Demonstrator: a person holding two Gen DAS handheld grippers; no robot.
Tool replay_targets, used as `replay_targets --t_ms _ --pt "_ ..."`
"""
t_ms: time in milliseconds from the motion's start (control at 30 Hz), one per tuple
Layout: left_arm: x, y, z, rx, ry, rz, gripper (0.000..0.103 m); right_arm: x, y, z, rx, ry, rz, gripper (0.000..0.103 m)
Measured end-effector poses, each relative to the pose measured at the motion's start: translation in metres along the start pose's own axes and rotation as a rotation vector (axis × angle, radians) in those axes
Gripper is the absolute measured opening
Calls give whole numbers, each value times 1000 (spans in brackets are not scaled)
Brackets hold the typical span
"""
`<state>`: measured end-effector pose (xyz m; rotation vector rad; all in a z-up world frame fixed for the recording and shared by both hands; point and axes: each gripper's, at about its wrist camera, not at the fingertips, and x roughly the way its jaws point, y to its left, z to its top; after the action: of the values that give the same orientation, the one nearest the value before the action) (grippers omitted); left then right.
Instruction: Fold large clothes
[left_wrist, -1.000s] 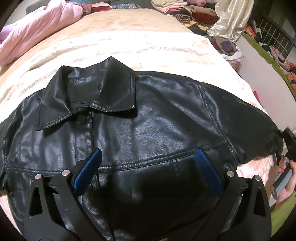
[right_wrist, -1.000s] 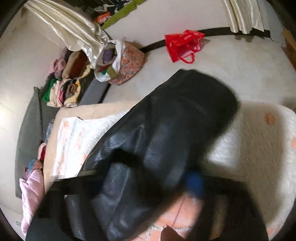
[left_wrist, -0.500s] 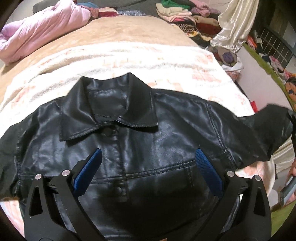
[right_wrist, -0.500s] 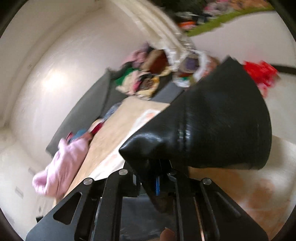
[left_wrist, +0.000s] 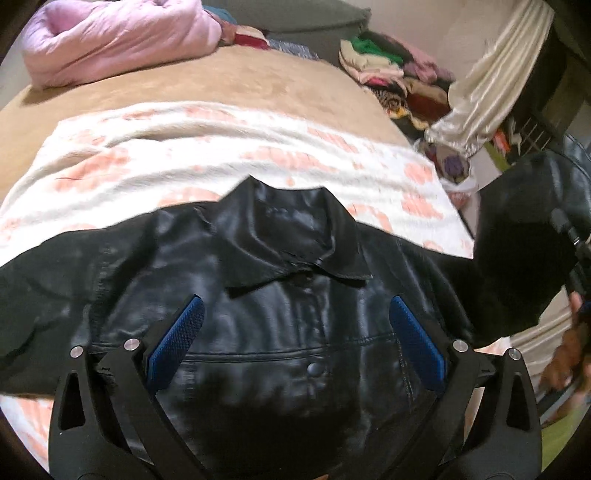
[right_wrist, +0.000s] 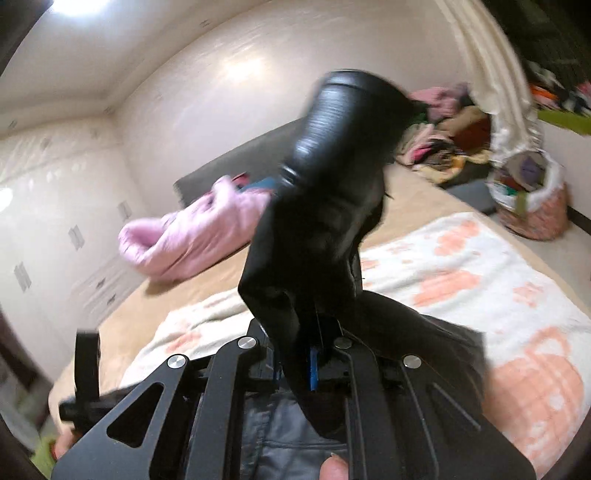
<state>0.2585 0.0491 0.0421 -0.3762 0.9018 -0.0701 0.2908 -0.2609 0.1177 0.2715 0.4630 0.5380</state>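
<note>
Across the lower half of the left wrist view, a black leather jacket (left_wrist: 288, 314) lies front-up on a white blanket with peach blotches (left_wrist: 207, 147), its collar pointing toward the top of the frame and a snap button showing near the bottom centre. The left gripper (left_wrist: 295, 339) hangs above the jacket's chest with its jaws spread wide, the blue pads (left_wrist: 177, 339) apart and nothing between them. At the right edge of that view one sleeve (left_wrist: 524, 236) is lifted clear of the blanket, and a hand (left_wrist: 569, 354) shows blurred just below it. In the right wrist view the right gripper (right_wrist: 314, 365) is closed tight on that sleeve (right_wrist: 332, 192), which stands up from the jaws through the centre of the frame, its cuff end at the upper middle and smeared by blur. A fingertip shows at the bottom edge of this view. Beyond the blanket lies a tan bedspread (left_wrist: 207, 81), with a bunched pink quilted garment (left_wrist: 110, 37) in the upper left of the left wrist view and a pile of folded clothes (left_wrist: 391, 74) in the upper right beside a cream satin curtain (left_wrist: 491, 74).
</note>
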Motion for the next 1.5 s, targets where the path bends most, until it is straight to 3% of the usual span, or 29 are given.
replay_targets --t_ms 167,500,667,833,900,933,1000,1033,1067,1267,1400,1433,1467,1500 --pt "-23 30 2 -40 -31 -52 94 27 48 -19 -87 58 56 9" --pt "-53 88 -5 -236 -70 -303 94 84 138 -98 -251 189 68 9" --pt "-68 107 -11 -272 -100 -311 94 108 164 -135 -328 262 107 10" --pt "-64 118 -23 -281 -70 -321 94 128 173 -170 -374 361 116 17" --pt "-56 123 -28 -293 -44 -318 94 133 176 -183 -403 401 112 19" --pt "-50 127 -33 -307 -26 -317 94 135 177 -188 -417 418 103 25" --pt "-39 135 -40 -339 9 -307 94 137 176 -197 -430 445 101 63" --pt "-36 138 -43 -347 16 -297 94 136 177 -200 -431 455 94 92" --pt "-32 141 -49 -354 27 -267 94 133 176 -202 -428 450 90 97" --pt "-16 148 -69 -354 99 -182 94 98 160 -199 -423 443 128 98" --pt "-2 137 -70 -318 115 -109 90 70 125 -181 -295 387 110 98" --pt "1 132 -68 -297 102 -82 82 65 118 -177 -276 375 99 94" --pt "4 129 -68 -285 99 -66 65 61 111 -174 -262 365 85 82" --pt "7 126 -67 -277 97 -52 55 57 104 -170 -252 360 67 79"
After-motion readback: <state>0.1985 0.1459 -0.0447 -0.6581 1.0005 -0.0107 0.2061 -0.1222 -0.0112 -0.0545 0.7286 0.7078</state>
